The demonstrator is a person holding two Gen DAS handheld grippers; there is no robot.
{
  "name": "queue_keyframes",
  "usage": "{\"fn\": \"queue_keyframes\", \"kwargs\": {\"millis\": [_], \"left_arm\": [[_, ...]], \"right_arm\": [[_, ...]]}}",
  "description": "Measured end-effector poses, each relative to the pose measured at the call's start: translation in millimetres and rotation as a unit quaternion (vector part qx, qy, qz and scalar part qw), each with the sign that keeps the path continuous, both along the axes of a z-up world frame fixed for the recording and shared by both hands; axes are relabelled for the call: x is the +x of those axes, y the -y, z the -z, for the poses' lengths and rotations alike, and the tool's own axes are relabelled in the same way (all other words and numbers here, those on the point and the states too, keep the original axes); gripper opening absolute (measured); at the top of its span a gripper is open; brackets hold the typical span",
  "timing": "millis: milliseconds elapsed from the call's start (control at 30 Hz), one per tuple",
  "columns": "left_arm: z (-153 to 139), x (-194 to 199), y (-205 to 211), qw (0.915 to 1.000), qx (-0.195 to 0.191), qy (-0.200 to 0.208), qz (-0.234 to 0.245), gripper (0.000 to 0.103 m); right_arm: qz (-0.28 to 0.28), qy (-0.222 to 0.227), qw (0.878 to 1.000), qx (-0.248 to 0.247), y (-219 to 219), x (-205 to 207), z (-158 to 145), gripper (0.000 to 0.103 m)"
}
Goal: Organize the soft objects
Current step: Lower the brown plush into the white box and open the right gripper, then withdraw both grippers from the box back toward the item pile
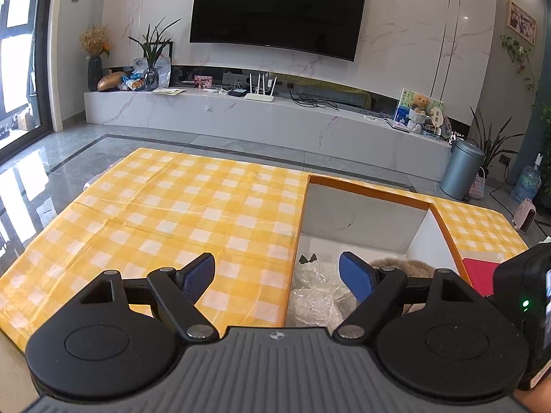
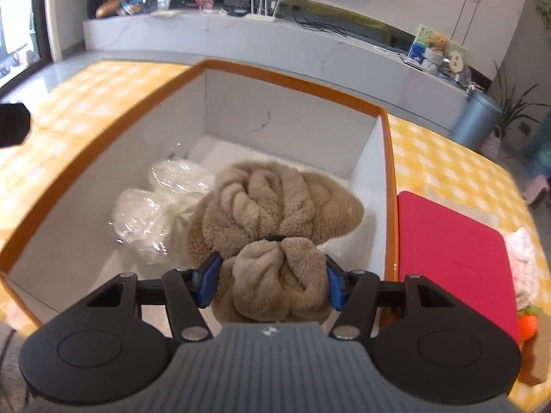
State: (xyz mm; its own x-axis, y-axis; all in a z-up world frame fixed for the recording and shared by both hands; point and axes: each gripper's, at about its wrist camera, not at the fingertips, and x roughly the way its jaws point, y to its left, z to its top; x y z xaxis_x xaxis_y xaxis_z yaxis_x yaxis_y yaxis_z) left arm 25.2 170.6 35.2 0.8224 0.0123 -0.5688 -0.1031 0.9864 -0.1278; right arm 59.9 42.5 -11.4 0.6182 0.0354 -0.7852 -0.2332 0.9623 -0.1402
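Right gripper (image 2: 272, 280): clamped on tan fleece bundle (image 2: 272, 213), above the box (image 2: 292, 82).
Left gripper (image 1: 277, 275): spread, empty.
Risk: bundle snags on release.

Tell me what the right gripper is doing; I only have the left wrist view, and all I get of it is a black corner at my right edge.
Observer: The right gripper is shut on a brown fleece bundle, tied at the middle with a dark band, over the orange-rimmed box.
Operator: Report what else is in that box.
Observer: Two white items in clear plastic bags lie to the bundle's left.
Operator: Say what's right of the box.
Observer: A red flat mat, with a white fluffy item and something orange at its far edge.
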Motion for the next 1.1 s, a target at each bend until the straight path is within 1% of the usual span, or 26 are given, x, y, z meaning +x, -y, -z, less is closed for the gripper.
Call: {"fn": "queue_keyframes", "kwargs": {"millis": [67,100,167,233,300,367,467,500,567,600,667,733,833,967,1100], "left_arm": [[0,-1,-1,1.0000,-0.003,0.002,0.003,0.096],[-1,-1,-1,1.0000,-0.005,0.004,0.005,0.096],[-1,-2,-2,0.9999,-0.010,0.004,0.007,0.096],[-1,-1,-3,0.9996,-0.025,-0.004,0.011,0.096],[0,-1,-5,0.9988,-0.045,-0.012,0.016,0.096],[0,-2,-7,0.9982,-0.056,-0.010,0.018,0.096],[-1,-3,-8,0.9986,-0.051,-0.007,0.013,0.096],[-1,-3,-7,0.9987,-0.050,-0.008,0.011,0.096],[-1,-2,-8,0.9984,-0.055,-0.015,0.007,0.096],[-1,-1,-9,0.9980,-0.060,-0.018,0.004,0.096],[-3,-1,-12,0.9970,-0.074,-0.023,-0.010,0.096],[-6,-3,-16,0.9957,-0.088,-0.018,-0.021,0.096],[-13,-8,-19,0.9921,-0.113,-0.003,-0.054,0.096],[-26,-16,-9,0.9933,-0.102,0.022,-0.049,0.096],[-37,-21,9,0.9958,-0.078,0.037,-0.032,0.096]], "right_arm": [[-0.020,-0.003,1.000,-0.010,-5,-3,2,0.060],[-0.028,-0.009,1.000,-0.006,-6,-4,2,0.060],[-0.032,-0.035,0.999,0.025,-3,-3,0,0.060],[-0.023,-0.064,0.996,0.053,-2,0,1,0.060],[-0.015,-0.066,0.996,0.059,-1,1,0,0.062],[-0.014,-0.071,0.995,0.068,0,1,-2,0.072],[-0.025,-0.079,0.992,0.097,-2,-2,-5,0.082],[-0.027,-0.079,0.991,0.103,-2,-3,-6,0.083],[-0.030,-0.067,0.992,0.105,-4,-9,-10,0.092],[-0.033,-0.052,0.993,0.101,-5,-12,-13,0.093],[-0.045,-0.017,0.995,0.087,-2,-18,-21,0.095],[-0.052,0.009,0.996,0.071,1,-22,-30,0.095],[-0.050,0.029,0.995,0.079,9,-27,-42,0.095],[-0.030,0.047,0.993,0.102,34,-35,-59,0.095],[-0.009,0.085,0.991,0.101,64,-50,-81,0.096]]}}
